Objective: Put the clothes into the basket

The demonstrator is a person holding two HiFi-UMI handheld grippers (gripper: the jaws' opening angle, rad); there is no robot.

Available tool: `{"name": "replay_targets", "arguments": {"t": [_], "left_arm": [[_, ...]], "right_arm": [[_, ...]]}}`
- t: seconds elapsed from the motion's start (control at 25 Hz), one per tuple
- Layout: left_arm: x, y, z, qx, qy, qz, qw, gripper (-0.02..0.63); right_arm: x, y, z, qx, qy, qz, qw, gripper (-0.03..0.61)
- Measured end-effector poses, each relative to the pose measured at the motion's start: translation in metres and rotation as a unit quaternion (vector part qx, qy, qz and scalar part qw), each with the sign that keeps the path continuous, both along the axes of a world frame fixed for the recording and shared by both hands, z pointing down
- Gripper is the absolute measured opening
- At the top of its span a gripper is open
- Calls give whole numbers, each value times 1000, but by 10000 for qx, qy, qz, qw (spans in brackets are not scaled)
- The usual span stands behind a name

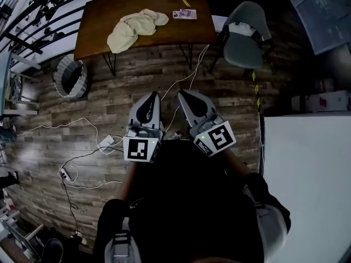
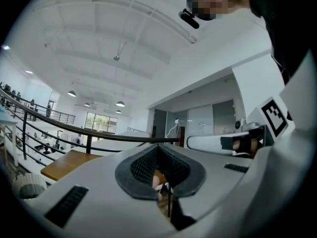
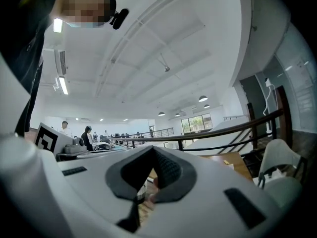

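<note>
The basket (image 1: 71,78) stands on the floor at the upper left of the head view. Just right of it and higher, the cream clothes (image 1: 136,29) lie heaped on the table (image 1: 181,32) — untouched, well apart from both tools. At the centre, the left gripper (image 1: 152,97) and right gripper (image 1: 184,95) point toward the table, each with its jaws pressed together on nothing. This reads as the approach — next, I judge, comes closing in on the table and parting a pair of jaws over the heap.
</note>
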State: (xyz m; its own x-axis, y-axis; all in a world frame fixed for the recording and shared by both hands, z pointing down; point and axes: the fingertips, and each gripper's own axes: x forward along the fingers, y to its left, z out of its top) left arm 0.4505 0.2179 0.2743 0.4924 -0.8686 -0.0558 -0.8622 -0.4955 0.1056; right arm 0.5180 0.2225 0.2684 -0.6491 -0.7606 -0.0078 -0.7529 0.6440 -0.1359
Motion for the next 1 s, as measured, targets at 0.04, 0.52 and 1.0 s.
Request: {"name": "replay_targets", "arguments": {"t": [0.04,0.52,1.0], "left_arm": [[-1,-9,0,15,-24,39,10000,12],[-53,-135,-3,-97,42,240,9997,12],[-124,-202,-9,-1,40,251,9997,13]], "right_arm": [[-3,-9,0,-30,7,40,10000,9],[-69,-132,-6,-168,108,219,9996,9],[-150,-201,-7,32,420,77,9991,11]]}}
